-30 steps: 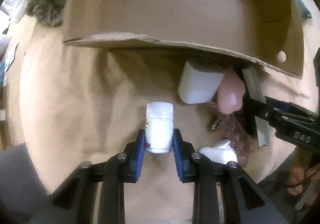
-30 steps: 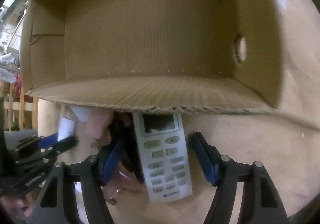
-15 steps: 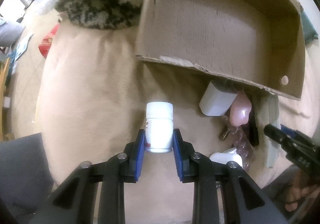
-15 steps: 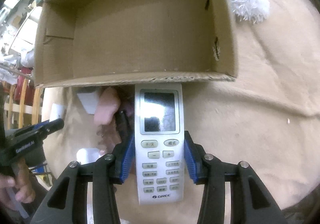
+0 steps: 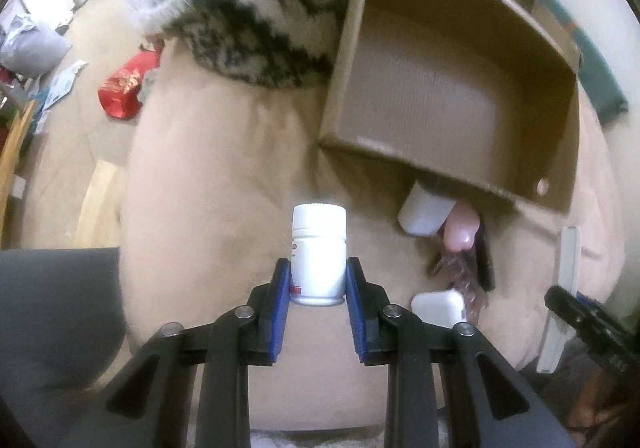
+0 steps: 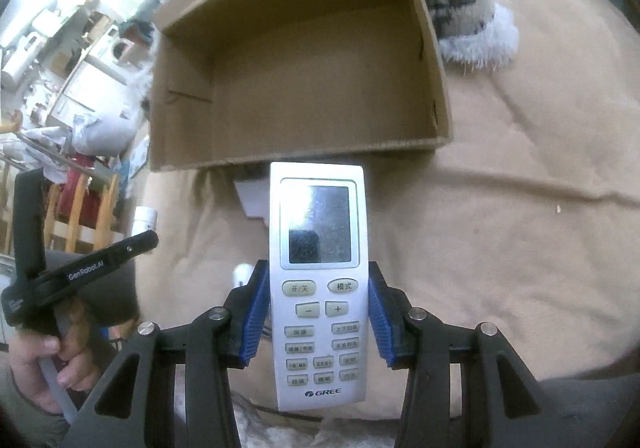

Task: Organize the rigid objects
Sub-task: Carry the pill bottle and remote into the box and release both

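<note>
My left gripper (image 5: 319, 280) is shut on a small white pill bottle (image 5: 319, 248), held upright above the tan blanket (image 5: 208, 208). My right gripper (image 6: 318, 288) is shut on a white remote control (image 6: 318, 248), its screen end pointing away from me. An open cardboard box (image 5: 452, 116) lies on the blanket ahead of both grippers, its opening facing me; the same cardboard box (image 6: 300, 60) fills the top of the right wrist view and looks empty. In the left wrist view the remote (image 5: 566, 288) shows edge-on at far right.
By the box's near edge lie a white block (image 5: 424, 212), a pink object (image 5: 460, 232), a dark slim item (image 5: 484, 260) and a white case (image 5: 438, 306). A furry patterned blanket (image 5: 260, 16) lies left of the box. A hand (image 6: 44, 364) grips the left tool's handle.
Both grippers have risen and drawn back from the box, so it looks smaller. The right gripper's jaws closed on the remote and lifted it off the blanket. The bottle stayed gripped.
</note>
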Demonstrator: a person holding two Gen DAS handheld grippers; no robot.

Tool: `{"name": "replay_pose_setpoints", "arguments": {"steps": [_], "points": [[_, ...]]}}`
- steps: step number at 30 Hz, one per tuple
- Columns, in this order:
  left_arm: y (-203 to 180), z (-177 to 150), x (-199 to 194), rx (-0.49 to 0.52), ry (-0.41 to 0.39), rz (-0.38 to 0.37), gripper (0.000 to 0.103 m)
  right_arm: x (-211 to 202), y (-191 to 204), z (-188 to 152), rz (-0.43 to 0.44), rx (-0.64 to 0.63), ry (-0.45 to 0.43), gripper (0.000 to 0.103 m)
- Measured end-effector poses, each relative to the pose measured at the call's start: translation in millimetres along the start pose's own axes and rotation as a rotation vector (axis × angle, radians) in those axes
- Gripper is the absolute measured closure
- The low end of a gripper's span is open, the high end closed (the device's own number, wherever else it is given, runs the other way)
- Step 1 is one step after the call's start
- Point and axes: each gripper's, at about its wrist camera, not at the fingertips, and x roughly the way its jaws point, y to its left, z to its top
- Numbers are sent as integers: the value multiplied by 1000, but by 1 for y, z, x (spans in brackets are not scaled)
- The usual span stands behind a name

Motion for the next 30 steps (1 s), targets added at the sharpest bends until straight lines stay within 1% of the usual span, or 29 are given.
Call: {"name": "replay_pose_setpoints", "arguments": {"steps": [2,6,8,13,17,20,23,27,30], "points": [[2,5,-13,-11,-32,-1,79,-11,-1,5,2,-7,-26,55],[-15,19,-29,-13,-84,-17,79,-26,6,20,17,-19,-75,55],[-24,27,-32,2,-104,-31,79,-34,11,30,30,-34,-106,55],[-53,50,-43,70,-153,-33,79,-45,20,57,46,-68,-168,55],[-71,67,-34,109,-167,-26,79,-41,21,77,54,-79,-192,55],[-79,80,-20,125,-172,-15,79,-33,20,92,59,-83,-200,55],[-86,90,-4,131,-164,-8,79,-18,16,105,54,-86,-191,55],[-95,102,23,135,-133,-20,79,6,11,120,47,-85,-173,55],[-103,107,39,160,-125,-5,79,25,5,129,45,-69,-154,55]]}}
